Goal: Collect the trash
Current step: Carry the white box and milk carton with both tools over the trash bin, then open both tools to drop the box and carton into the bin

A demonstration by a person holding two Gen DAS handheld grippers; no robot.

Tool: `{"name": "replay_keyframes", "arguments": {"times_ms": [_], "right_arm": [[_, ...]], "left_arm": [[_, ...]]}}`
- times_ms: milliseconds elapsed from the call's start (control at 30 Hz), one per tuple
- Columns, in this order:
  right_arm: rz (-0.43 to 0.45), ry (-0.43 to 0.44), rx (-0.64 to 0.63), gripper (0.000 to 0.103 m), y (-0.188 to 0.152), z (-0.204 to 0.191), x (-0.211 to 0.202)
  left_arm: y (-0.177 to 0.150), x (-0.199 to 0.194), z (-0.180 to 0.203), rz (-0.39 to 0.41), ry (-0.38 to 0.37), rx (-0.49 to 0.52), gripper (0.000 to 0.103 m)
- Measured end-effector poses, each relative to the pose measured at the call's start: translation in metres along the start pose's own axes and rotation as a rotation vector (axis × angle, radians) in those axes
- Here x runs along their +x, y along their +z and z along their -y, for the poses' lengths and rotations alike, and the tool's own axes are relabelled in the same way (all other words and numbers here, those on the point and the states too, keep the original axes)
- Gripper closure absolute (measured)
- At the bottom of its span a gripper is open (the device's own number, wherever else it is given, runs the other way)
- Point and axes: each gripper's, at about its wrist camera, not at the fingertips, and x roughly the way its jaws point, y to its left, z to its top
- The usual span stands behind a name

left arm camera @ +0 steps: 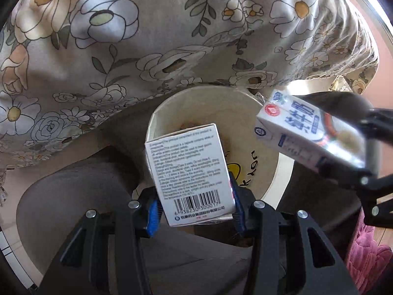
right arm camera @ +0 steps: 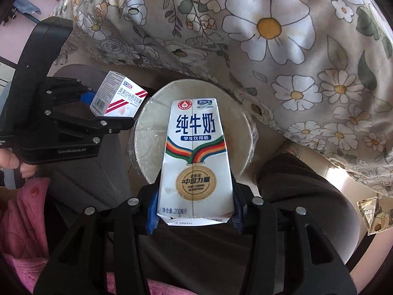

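Note:
My left gripper (left arm camera: 195, 206) is shut on a white medicine box (left arm camera: 189, 174) with a barcode, held over a round cream-coloured bin (left arm camera: 267, 172) below. The same medicine box (right arm camera: 118, 95) shows at the left of the right wrist view, red stripes on its side, in the left gripper (right arm camera: 98, 108). My right gripper (right arm camera: 194, 211) is shut on a white milk carton (right arm camera: 196, 159) with blue characters, above the bin (right arm camera: 149, 132). In the left wrist view that milk carton (left arm camera: 302, 132) hangs tilted at the right over the bin's rim, gripped by the right gripper (left arm camera: 348, 147).
A floral tablecloth (left arm camera: 147, 36) drapes over the table edge just beyond the bin. A person's dark trouser legs (right arm camera: 294, 191) flank the bin. Pink quilted fabric (right arm camera: 22, 221) lies at the lower left, and a hand (right arm camera: 12, 159) holds the left gripper's body.

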Motion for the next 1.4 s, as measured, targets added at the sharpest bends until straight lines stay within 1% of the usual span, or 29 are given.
{"name": "replay_keyframes", "arguments": {"times_ms": [133, 267, 433, 600, 700, 867, 1067, 1133, 1200, 1367, 1400], "right_arm": [[-0.051, 0.004, 0.045, 0.055, 0.007, 0.002, 0.036], [-0.091, 0.0, 0.096, 0.055, 0.013, 0.011, 0.064], [-0.15, 0.004, 0.149, 0.055, 0.017, 0.019, 0.096], [-0.201, -0.005, 0.171, 0.055, 0.021, 0.023, 0.12], [-0.223, 0.003, 0.182, 0.055, 0.02, 0.024, 0.135], [-0.252, 0.001, 0.179, 0.055, 0.025, 0.02, 0.152], [-0.278, 0.028, 0.215, 0.055, 0.031, 0.034, 0.165], [-0.277, 0.008, 0.209, 0.055, 0.031, 0.037, 0.169], [-0.287, -0.005, 0.204, 0.055, 0.029, 0.039, 0.173], [-0.298, 0.013, 0.218, 0.055, 0.03, 0.043, 0.177], [-0.293, 0.015, 0.222, 0.054, 0.031, 0.04, 0.176]], "left_arm": [[0.008, 0.032, -0.004, -0.054, -0.026, -0.052, 0.054], [0.009, 0.054, -0.008, -0.088, -0.045, -0.082, 0.054], [0.011, 0.074, -0.011, -0.112, -0.061, -0.125, 0.054], [0.015, 0.087, -0.02, -0.138, -0.082, -0.158, 0.054], [0.016, 0.094, -0.022, -0.156, -0.08, -0.174, 0.054], [0.018, 0.109, -0.022, -0.192, -0.068, -0.188, 0.054], [0.024, 0.126, -0.021, -0.232, -0.071, -0.2, 0.054], [0.025, 0.133, -0.019, -0.246, -0.068, -0.198, 0.054], [0.025, 0.138, -0.021, -0.262, -0.073, -0.198, 0.053], [0.028, 0.151, -0.022, -0.282, -0.104, -0.201, 0.053], [0.029, 0.151, -0.022, -0.279, -0.097, -0.199, 0.05]]}}
